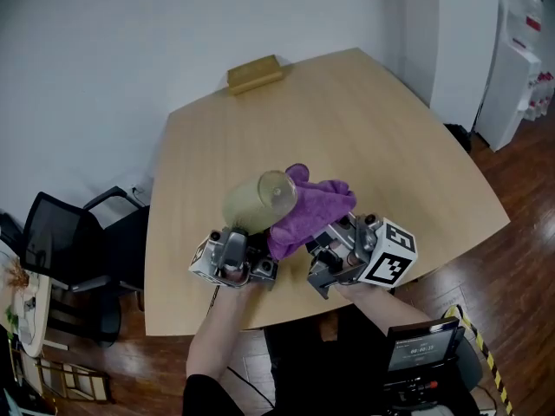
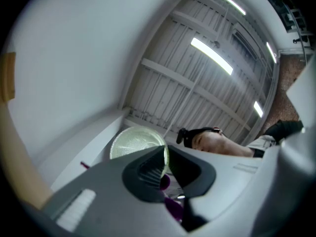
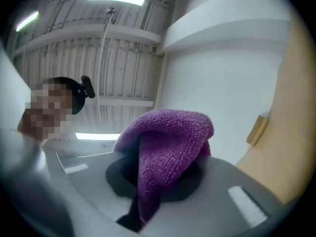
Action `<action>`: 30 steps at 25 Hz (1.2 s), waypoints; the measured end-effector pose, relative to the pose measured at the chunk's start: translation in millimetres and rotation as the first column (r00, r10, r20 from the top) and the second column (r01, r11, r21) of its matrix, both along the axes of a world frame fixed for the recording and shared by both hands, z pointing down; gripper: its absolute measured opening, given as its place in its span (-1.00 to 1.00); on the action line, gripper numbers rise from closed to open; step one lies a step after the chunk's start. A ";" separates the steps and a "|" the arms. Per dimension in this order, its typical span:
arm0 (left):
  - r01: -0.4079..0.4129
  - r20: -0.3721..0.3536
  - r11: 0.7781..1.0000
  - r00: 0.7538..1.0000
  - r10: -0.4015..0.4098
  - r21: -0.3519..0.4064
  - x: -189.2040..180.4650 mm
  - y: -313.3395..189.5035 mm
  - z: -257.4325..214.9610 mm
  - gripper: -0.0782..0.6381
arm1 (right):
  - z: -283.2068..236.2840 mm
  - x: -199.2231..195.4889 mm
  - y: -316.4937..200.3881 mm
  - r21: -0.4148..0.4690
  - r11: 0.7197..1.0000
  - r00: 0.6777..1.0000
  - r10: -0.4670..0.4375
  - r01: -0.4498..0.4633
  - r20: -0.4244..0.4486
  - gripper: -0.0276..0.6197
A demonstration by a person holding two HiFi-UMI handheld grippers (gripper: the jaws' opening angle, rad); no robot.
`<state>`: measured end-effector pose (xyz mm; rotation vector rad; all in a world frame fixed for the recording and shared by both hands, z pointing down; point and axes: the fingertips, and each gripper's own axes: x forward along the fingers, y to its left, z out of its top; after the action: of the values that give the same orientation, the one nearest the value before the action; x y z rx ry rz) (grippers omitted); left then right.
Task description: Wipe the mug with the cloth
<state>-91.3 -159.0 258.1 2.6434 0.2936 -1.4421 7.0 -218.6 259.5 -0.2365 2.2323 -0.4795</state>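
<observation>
One black chair stands off to the left of my left tool, beside the one wooden bench. I hold two tools, one in each hand, both raised above the near edge of the bench and pointing up and away from me.

My left tool is narrow, its two jaws pinched on a thin glass edge of the one mug. The left gripper view shows that edge running between the pads, with the mug's pale round end rising just beyond the tips. The mug is clear with a yellow-green tint. It sits tipped on its side right at the end of this tool, off the bench.

Touching the mug's right side is the one purple cloth. It is bunched up between my two tools, and a scrap of it shows low between the left jaws too.

My right tool is clamped on that cloth. In the right gripper view the cloth stands up out of the closed jaws in a folded hump and fills the gap between them. This tool's marker cube sits at its back, towards me.

Well beyond both tools, at the far edge of the bench, lies one small wooden block.
</observation>
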 end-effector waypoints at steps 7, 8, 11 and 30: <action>0.008 0.093 0.996 0.996 -0.016 0.086 10.2 10.5 4.6 -0.65 | 45.3 -44.8 3.6 0.101 0.995 0.914 0.050 -0.010 -0.402 -0.81; 0.009 0.098 0.995 0.995 -0.019 0.094 11.5 11.8 4.7 -0.65 | 47.1 -42.9 1.7 0.109 0.994 0.903 0.070 -0.026 -0.424 -0.81; 0.031 0.073 0.993 0.996 -0.040 0.114 6.5 13.3 1.1 -0.67 | 38.4 -10.8 -12.5 0.036 0.993 0.940 0.120 -0.114 -0.318 -0.81; -0.019 0.175 0.957 0.984 -0.033 0.289 23.5 50.0 6.9 -0.66 | 0.5 39.1 -1.0 -0.041 0.989 0.988 -0.137 0.140 0.078 -0.81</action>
<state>-67.8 -109.0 265.1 2.9828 0.5134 -1.2343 46.2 -219.6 259.9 -0.0860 2.1749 -0.6050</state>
